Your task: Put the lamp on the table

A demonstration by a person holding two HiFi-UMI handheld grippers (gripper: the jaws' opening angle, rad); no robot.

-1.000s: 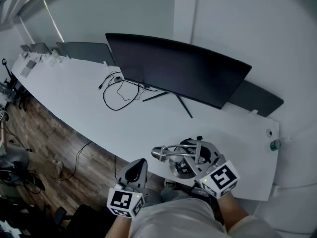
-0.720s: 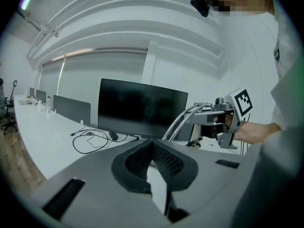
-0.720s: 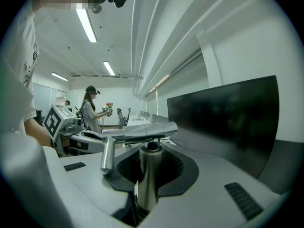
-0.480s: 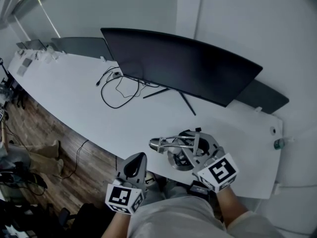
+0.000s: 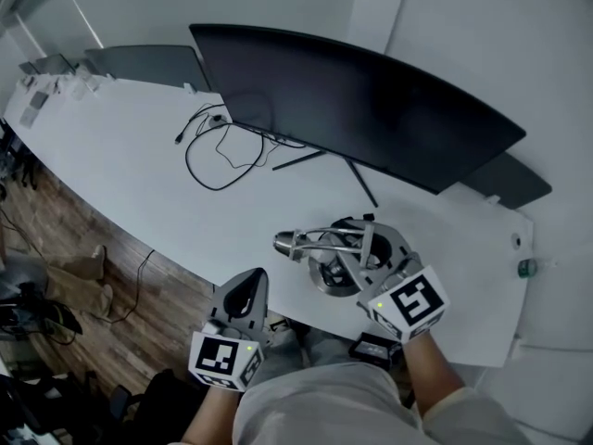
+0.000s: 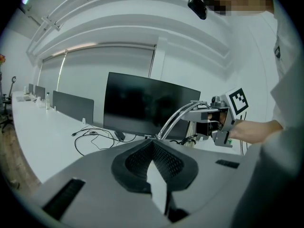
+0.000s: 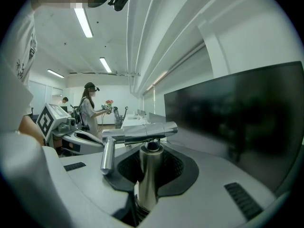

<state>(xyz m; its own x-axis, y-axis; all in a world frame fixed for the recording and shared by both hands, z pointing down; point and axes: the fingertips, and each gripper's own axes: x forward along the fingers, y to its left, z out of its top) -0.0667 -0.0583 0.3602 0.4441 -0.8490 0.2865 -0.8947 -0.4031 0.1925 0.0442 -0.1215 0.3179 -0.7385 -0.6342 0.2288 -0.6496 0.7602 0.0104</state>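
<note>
The right gripper (image 5: 371, 265) had its jaws clamped on the upright post of the lamp (image 5: 315, 246), holding it over the table (image 5: 139, 174) near the front edge, at six o'clock from the monitor (image 5: 352, 100). The left gripper (image 5: 248, 290), at eight o'clock of the lamp, was closed and empty. Setting down and letting go looked left to do.

The lamp (image 5: 320, 245) is bright silver metal, polished, with darker reflections along its stem. The tabletop (image 5: 130, 170) is plain white. The monitor (image 5: 352, 100) is black, and so is the cable (image 5: 196, 176). The floor (image 5: 88, 239) shows brown wood planks. The left gripper (image 5: 248, 287) and right gripper (image 5: 369, 260) are grey, their jaws lined with black pads in a fine mesh pattern. Each carries a white cube with black square markers. The shirt (image 5: 315, 406) is pale grey, and the wall (image 5: 482, 35) is off-white.
</note>
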